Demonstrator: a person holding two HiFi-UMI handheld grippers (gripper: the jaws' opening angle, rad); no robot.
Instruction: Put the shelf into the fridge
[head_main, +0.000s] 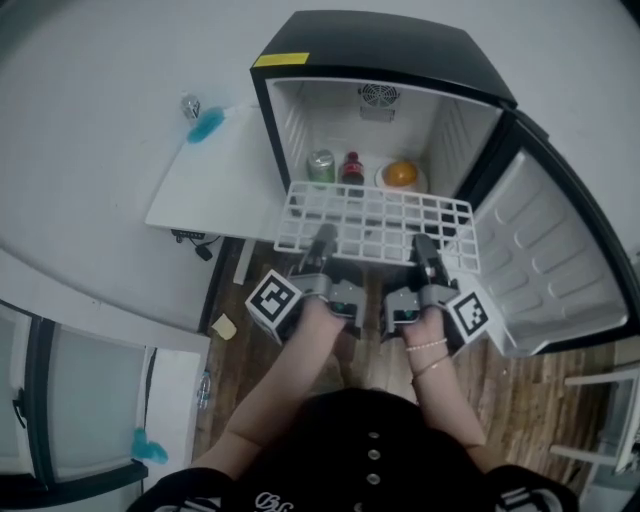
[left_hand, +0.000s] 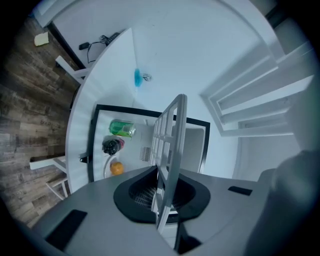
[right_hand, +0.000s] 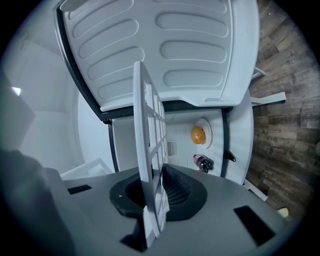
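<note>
My head camera looks steeply down from well above, with the open fridge (head_main: 380, 45) in the upper middle of the frame and the wood floor (head_main: 500, 400) along the bottom. The cameras on my left gripper (left_hand: 162, 195) and right gripper (right_hand: 155, 195) sit close behind the jaws and face into that fridge, each seemingly rolled a quarter turn. All three share its interior, the orange (head_main: 400, 174) and the white shelf (head_main: 375, 222), which runs edge-on and very near in both gripper views.
</note>
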